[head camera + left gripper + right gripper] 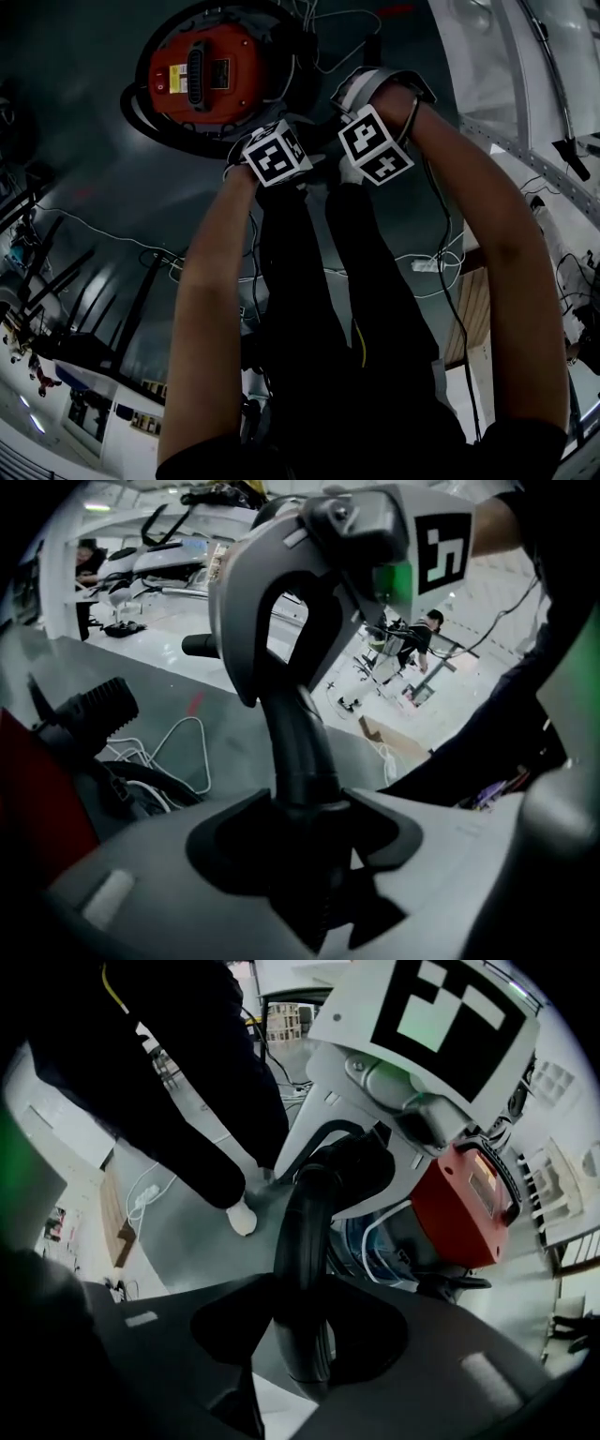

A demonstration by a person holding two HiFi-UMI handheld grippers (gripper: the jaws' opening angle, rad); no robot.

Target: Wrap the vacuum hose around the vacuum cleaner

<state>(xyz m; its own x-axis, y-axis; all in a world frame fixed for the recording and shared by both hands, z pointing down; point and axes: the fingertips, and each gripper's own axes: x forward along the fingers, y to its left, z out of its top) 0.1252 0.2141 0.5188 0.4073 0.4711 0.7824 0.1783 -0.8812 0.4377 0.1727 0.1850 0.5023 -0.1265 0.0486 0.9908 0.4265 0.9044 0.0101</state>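
Note:
The red vacuum cleaner [202,70] stands on the grey floor, with the black vacuum hose [141,117] looped round its base. My left gripper [262,150] and right gripper [367,131] hover side by side just beside it, each on the hose. In the left gripper view the smooth black hose end [298,752] runs up from between the jaws of my left gripper [309,808], which close on it. In the right gripper view the hose [305,1260] passes between the jaws of my right gripper [305,1330], gripped, and curves up to the other gripper. The red vacuum cleaner [459,1204] lies just beyond.
A white cable [178,747] lies looped on the floor near the vacuum, and more white cables [441,262] trail by the person's legs [319,281]. A white bench edge [525,94] runs along the right. Shelving and gear stand at the far left.

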